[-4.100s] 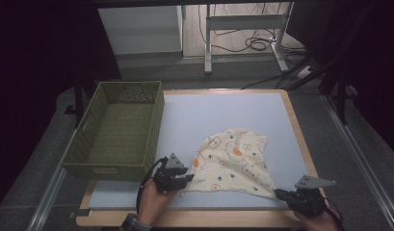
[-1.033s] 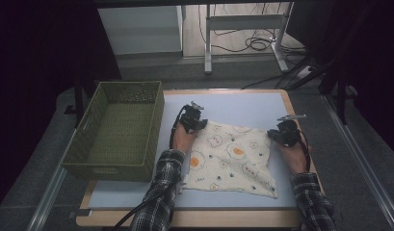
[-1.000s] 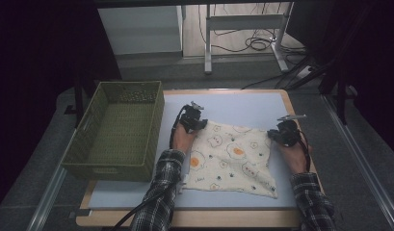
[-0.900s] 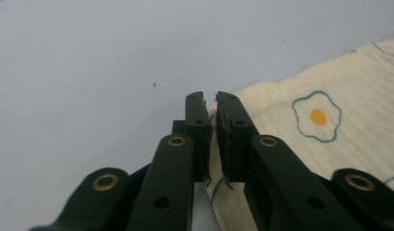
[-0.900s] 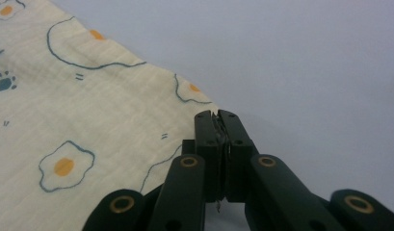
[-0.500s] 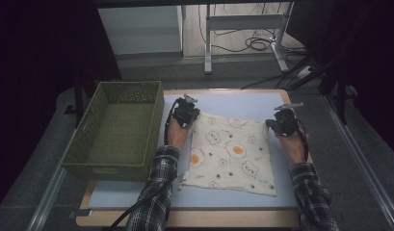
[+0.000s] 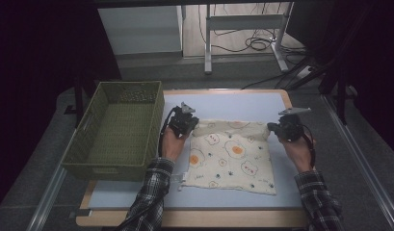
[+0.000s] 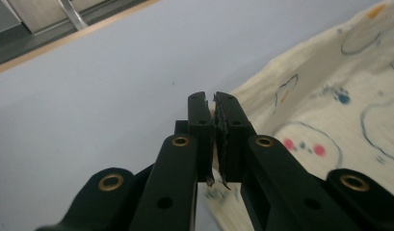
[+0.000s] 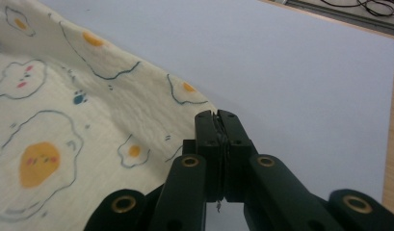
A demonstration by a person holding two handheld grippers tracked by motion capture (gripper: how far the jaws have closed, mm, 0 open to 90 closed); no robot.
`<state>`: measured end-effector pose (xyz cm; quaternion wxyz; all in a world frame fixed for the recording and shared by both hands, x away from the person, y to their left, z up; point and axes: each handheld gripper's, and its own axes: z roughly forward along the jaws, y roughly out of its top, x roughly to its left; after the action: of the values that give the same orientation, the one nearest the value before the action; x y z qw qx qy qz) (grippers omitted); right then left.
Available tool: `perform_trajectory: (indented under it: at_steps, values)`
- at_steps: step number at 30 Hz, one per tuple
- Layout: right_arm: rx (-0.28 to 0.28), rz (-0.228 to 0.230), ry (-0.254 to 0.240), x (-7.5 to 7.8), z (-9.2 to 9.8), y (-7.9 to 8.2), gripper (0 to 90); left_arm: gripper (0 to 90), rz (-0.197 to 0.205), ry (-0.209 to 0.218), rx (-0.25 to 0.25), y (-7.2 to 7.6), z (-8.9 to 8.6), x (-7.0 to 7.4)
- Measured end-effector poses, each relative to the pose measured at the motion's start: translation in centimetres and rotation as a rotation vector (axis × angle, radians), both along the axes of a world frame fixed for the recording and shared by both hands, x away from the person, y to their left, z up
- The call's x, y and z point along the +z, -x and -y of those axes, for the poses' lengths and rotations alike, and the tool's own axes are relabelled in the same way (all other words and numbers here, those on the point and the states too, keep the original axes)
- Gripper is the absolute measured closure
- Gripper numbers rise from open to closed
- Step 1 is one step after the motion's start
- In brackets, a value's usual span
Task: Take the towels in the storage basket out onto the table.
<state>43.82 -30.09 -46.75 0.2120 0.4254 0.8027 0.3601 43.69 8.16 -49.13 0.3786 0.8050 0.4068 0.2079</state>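
Note:
A cream cloth (image 7: 230, 156) printed with fried eggs and little faces lies spread on the blue mat, its far edge lifted and stretched between both hands. My left gripper (image 7: 190, 126) pinches the cloth's far left corner; in the left gripper view the jaws (image 8: 214, 103) are pressed together with the cloth (image 8: 329, 115) trailing off to the right. My right gripper (image 7: 274, 129) holds the far right corner; in the right gripper view its jaws (image 9: 216, 118) clamp the cloth's edge and the cloth (image 9: 64, 120) hangs away to the left.
A green woven basket (image 7: 118, 129) stands at the table's left, close beside my left hand. The blue mat (image 7: 233, 103) has a wooden border (image 7: 223, 91). Behind the table are a desk frame (image 7: 242, 33) and floor cables.
Both hands have risen and drawn apart, pulling the cloth's far edge taut. The cloth, crumpled before, now lies flatter and squarer on the mat.

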Motion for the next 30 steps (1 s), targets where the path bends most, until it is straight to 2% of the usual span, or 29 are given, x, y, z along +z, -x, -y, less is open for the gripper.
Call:
perform_trajectory:
  at_steps: [1, 4, 7, 8, 9, 11, 13, 15, 16, 22, 24, 25, 27, 30]
  values:
    - [0.011, 0.003, -0.018, 0.2, 0.4, 0.9, 88.4, 86.3, 0.004, 0.001, 0.001, 0.8, -0.1, -0.1]
    - [0.021, 0.003, -0.029, 0.3, 0.7, 1.7, 88.4, 86.2, -0.005, 0.030, -0.006, 1.7, -0.4, -0.1]
    - [0.053, -0.004, -0.042, 0.4, 1.0, 3.6, 88.4, 86.1, -0.014, 0.055, -0.021, 3.5, -0.6, -0.4]
    - [0.053, -0.004, -0.042, 0.4, 1.0, 3.6, 88.4, 86.1, -0.014, 0.055, -0.021, 3.5, -0.6, -0.4]
    - [0.066, -0.008, -0.030, 0.2, 0.9, 4.4, 88.4, 86.0, -0.018, 0.050, -0.028, 4.0, -0.7, -0.6]
    - [0.070, -0.009, -0.029, 0.1, 0.9, 4.7, 88.4, 85.9, -0.035, 0.056, -0.040, 4.9, -0.8, -1.0]
    - [0.082, -0.011, -0.028, 0.0, 0.9, 5.7, 88.4, 85.8, -0.047, 0.046, -0.049, 5.7, -0.9, -1.3]
    - [0.096, -0.015, -0.033, -0.1, 1.0, 7.0, 88.4, 85.8, -0.054, 0.053, -0.067, 6.8, -1.1, -1.5]
    - [0.096, -0.015, -0.033, -0.1, 1.0, 7.0, 88.4, 85.8, -0.054, 0.053, -0.067, 6.8, -1.1, -1.5]
    - [0.128, -0.023, -0.029, -0.6, 1.2, 9.9, 88.3, 85.6, -0.033, 0.060, -0.111, 9.7, -0.8, -1.3]
    - [0.131, -0.025, -0.027, -0.7, 1.2, 10.3, 88.3, 85.6, -0.026, 0.057, -0.114, 10.1, -0.8, -1.2]
    - [0.138, -0.025, -0.029, -0.8, 1.3, 11.2, 88.3, 85.6, -0.021, 0.055, -0.118, 10.5, -0.9, -1.1]
    - [0.140, -0.024, -0.030, -0.7, 1.4, 11.5, 88.3, 85.6, -0.013, 0.057, -0.122, 11.2, -1.0, -0.9]
    - [0.154, -0.021, -0.036, -0.7, 1.5, 12.7, 88.2, 85.5, -0.016, 0.053, -0.131, 12.0, -1.2, -1.0]
